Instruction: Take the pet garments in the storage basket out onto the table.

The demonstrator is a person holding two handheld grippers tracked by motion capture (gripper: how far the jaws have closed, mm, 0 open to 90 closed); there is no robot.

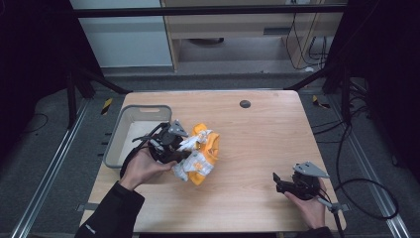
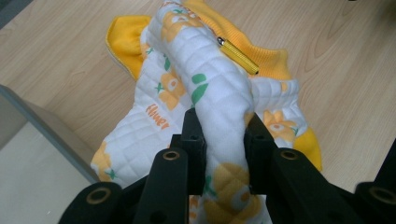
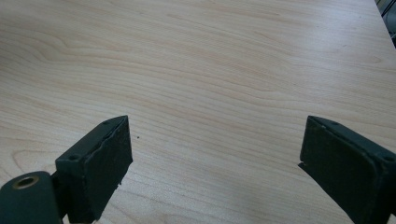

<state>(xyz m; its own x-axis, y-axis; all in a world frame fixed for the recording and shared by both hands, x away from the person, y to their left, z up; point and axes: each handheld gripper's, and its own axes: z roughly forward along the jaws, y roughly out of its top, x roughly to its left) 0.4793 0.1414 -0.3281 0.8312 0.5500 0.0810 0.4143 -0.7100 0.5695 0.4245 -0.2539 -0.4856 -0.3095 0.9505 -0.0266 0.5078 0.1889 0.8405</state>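
A small quilted garment (image 1: 198, 153), white with orange flowers and yellow trim, is bunched on the wooden table (image 1: 257, 148) just beside a grey bin (image 1: 115, 140). The word "flower" (image 2: 157, 116) is printed on it in orange, and a yellow zip pull (image 2: 238, 56) is seen near its collar. A fold of the fabric is pinched between the jaws of the left gripper (image 2: 219, 135), held in the left hand (image 1: 141, 166) at the garment's bin side. The right gripper (image 1: 280, 179) is held low near the table's right front, well apart from the garment, its 2 jaws spread wide with nothing between them.
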